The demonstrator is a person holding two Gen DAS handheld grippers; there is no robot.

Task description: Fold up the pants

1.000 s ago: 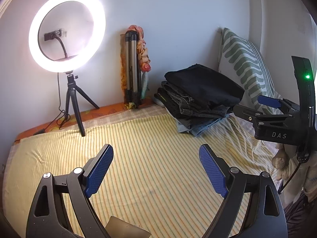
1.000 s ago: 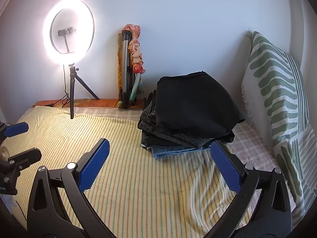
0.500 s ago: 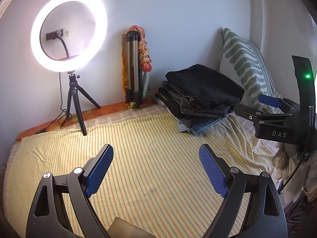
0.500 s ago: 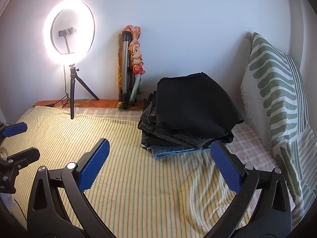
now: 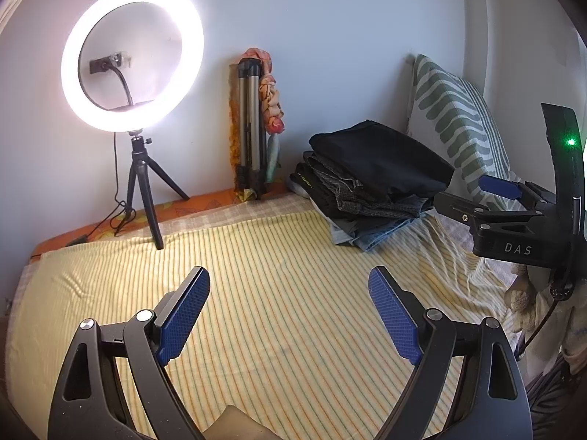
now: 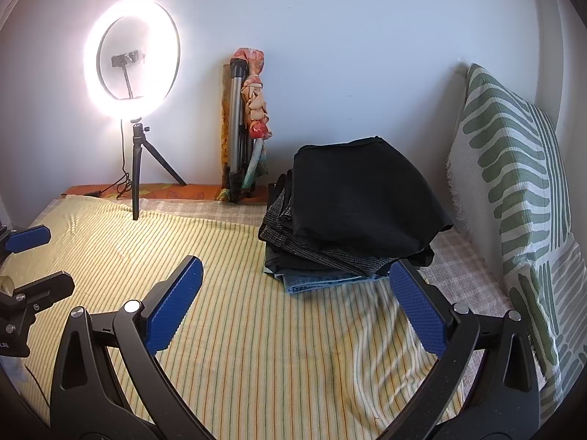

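A stack of folded pants (image 5: 374,179) lies at the back right of the bed, black pair on top, checked and denim pairs below; it also shows in the right wrist view (image 6: 352,216). My left gripper (image 5: 290,311) is open and empty above the striped yellow sheet (image 5: 279,275). My right gripper (image 6: 297,300) is open and empty, in front of the stack and apart from it. The right gripper also shows at the right edge of the left wrist view (image 5: 491,198), and the left gripper at the left edge of the right wrist view (image 6: 33,260).
A lit ring light on a small tripod (image 5: 132,73) stands at the back left. A folded tripod with cloth tied to it (image 5: 253,128) leans on the wall. A green-patterned pillow (image 6: 513,190) stands against the right wall. A tan object (image 5: 238,421) shows at the bottom edge.
Both grippers have drifted very slightly; the scene shifts a little to the right in the left wrist view. Nothing was grasped or released.
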